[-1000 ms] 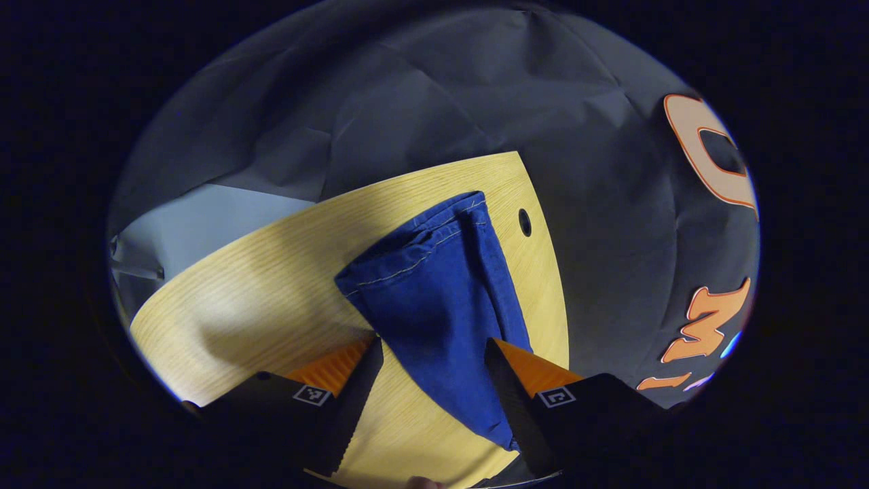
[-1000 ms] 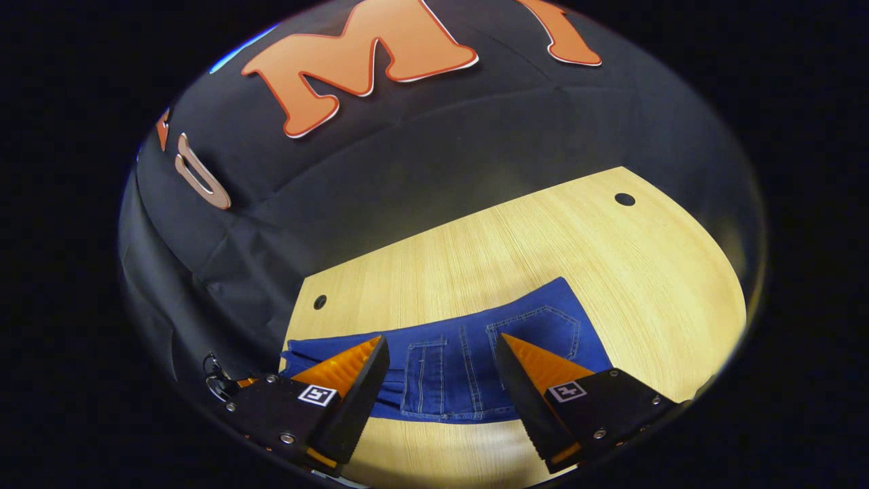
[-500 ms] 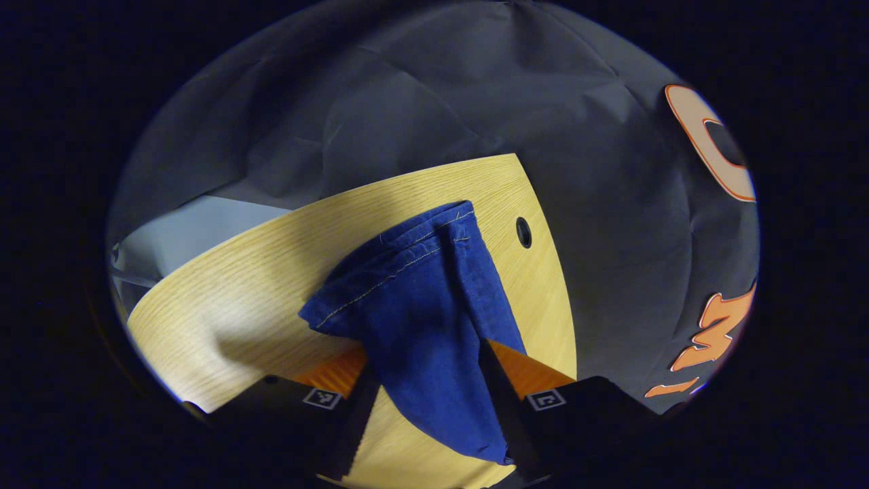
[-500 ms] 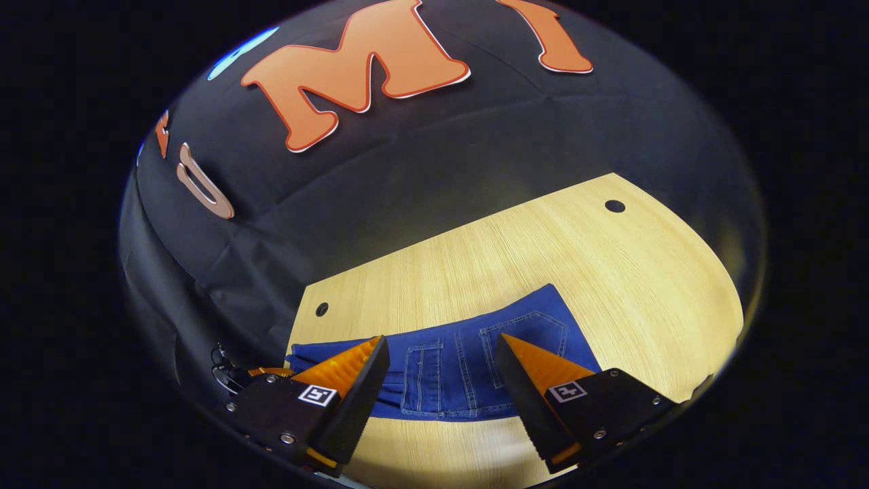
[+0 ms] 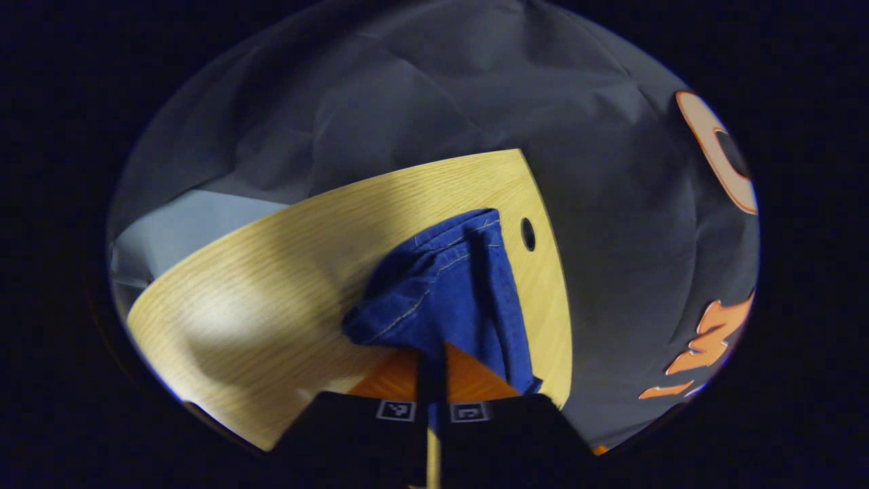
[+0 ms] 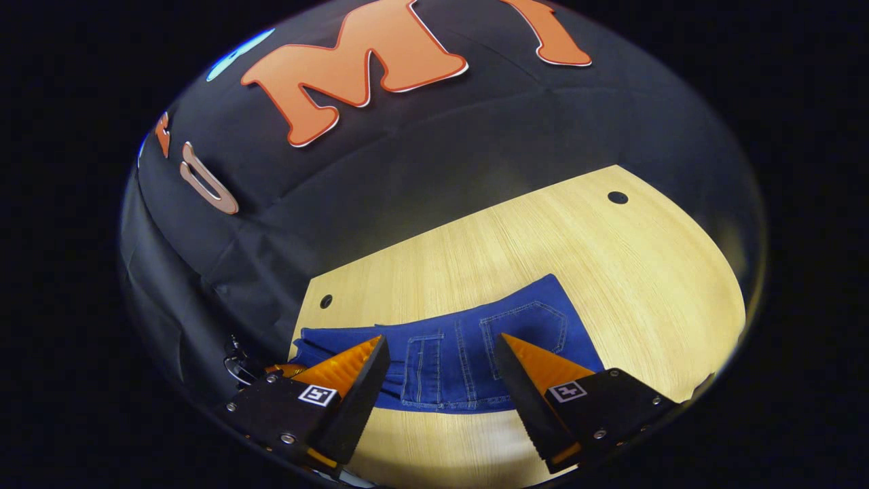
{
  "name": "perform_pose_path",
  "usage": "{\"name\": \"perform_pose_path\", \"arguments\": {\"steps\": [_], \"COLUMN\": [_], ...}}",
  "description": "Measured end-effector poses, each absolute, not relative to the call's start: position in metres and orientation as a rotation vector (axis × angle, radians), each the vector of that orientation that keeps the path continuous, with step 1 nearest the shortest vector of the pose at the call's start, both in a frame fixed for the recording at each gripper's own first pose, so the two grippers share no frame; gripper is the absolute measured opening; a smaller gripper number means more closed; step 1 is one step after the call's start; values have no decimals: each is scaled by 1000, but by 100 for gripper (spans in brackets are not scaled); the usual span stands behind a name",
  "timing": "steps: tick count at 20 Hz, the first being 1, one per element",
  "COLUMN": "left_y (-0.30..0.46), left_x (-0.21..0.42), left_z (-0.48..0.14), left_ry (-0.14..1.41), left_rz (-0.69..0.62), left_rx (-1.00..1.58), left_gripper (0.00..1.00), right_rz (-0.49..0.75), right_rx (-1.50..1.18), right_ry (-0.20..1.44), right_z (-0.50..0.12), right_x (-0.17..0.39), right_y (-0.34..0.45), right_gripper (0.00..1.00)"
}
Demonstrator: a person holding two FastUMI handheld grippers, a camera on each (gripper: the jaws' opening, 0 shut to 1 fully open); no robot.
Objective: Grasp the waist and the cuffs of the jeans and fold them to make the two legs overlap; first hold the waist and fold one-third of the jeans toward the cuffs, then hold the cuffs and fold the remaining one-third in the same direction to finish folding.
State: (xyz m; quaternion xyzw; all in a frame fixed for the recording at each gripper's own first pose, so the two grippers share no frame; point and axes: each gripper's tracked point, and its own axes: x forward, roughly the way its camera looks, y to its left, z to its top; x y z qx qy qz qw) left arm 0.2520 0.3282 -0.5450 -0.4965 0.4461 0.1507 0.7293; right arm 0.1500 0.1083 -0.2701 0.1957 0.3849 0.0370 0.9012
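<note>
The blue jeans [image 6: 468, 339] lie on the wooden table [image 6: 645, 272] with the waist and back pockets facing up. My right gripper [image 6: 440, 337] hovers open just above the waist, one finger on either side of the pockets. In the left gripper view the leg end of the jeans [image 5: 451, 278] is bunched and lifted, its stitched cuff hems pointing away. My left gripper [image 5: 432, 348] is shut on this cloth a little behind the cuffs. Part of the leg hangs over the right finger.
The table [image 5: 237, 292] has a small round hole [image 5: 527, 234] near the cuffs and two more holes [image 6: 617, 197], [image 6: 326, 301] along its far edge. Black cloth wall stands close behind the table. A pale grey surface [image 5: 183, 224] lies beyond the table's left edge.
My left gripper has gone from open around the leg to shut on it, and the cuff end has bunched up. My right gripper has stayed open over the waist, barely shifting.
</note>
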Motion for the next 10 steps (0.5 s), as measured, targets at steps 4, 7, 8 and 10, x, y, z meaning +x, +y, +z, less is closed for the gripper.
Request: {"name": "perform_pose_path", "arguments": {"steps": [4,7,8,10], "left_y": [328,325,324,317], "left_x": [239,237,232,231], "left_z": [-527,-488,-473,-452], "left_ry": [940,881,864,831], "left_rz": [325,288,273,255], "left_rx": [-1041,-993,-966,-921], "left_gripper": [4,4,4,4], "right_rz": [72,55,52,54], "right_rx": [398,405,412,422], "right_ry": [790,778,772,767], "right_z": [-266,-264,-262,-261], "right_x": [151,154,155,158], "right_y": [101,91,89,84], "right_gripper": [97,98,98,98]}}
